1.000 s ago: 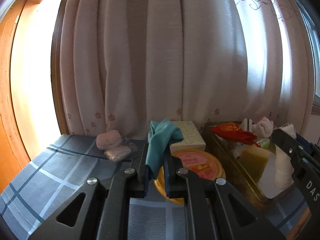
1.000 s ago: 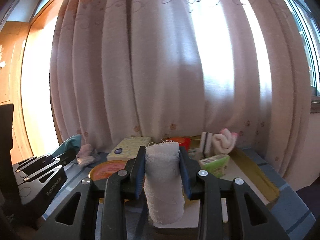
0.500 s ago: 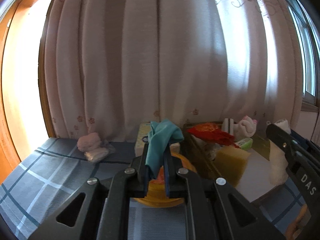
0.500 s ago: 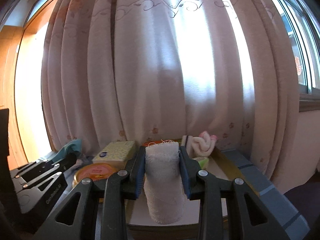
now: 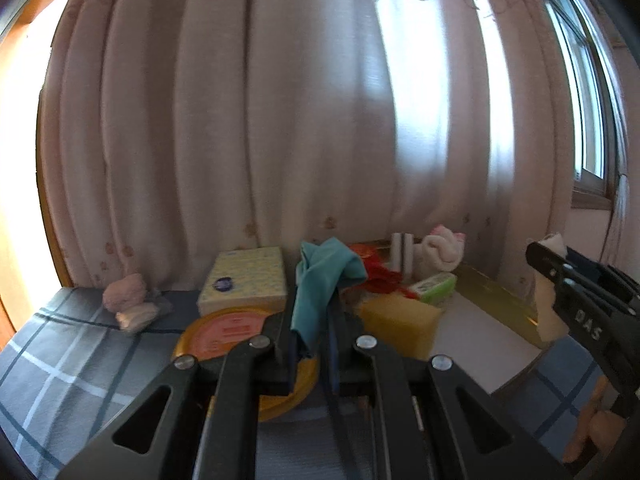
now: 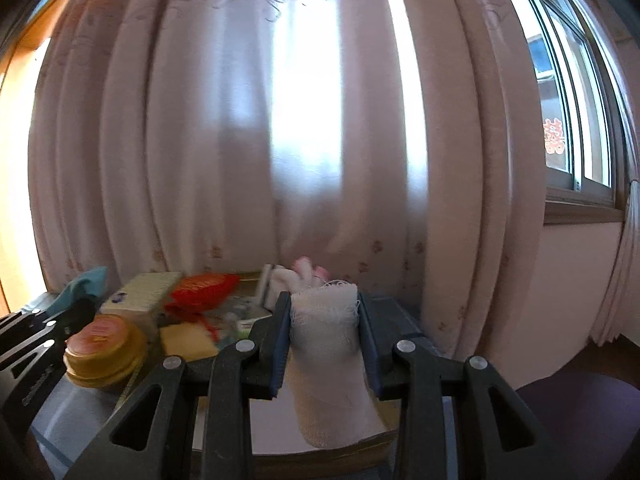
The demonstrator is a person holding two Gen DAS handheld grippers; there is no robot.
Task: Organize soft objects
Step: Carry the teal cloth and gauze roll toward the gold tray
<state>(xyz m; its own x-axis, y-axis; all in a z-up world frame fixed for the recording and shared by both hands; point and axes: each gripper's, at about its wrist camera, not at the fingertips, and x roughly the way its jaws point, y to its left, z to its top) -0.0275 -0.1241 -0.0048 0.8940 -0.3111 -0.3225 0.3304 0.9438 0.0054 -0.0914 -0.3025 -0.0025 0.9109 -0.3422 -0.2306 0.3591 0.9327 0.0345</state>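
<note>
Looking along the left gripper [image 5: 310, 344], we see it clamped on a teal cloth [image 5: 320, 280] that stands up between its 2 fingers, above the round orange tin [image 5: 236, 332] on the plaid table [image 5: 72, 368]. Just right sits the tray [image 5: 492, 292] with a yellow sponge [image 5: 400, 320] and a red pouch [image 5: 376, 272]. Over to the right wrist view: the right gripper [image 6: 324, 344] is pinching a white gauze roll [image 6: 328, 344], upright, over the tray's near edge, pink curtain [image 6: 240, 120] behind.
</note>
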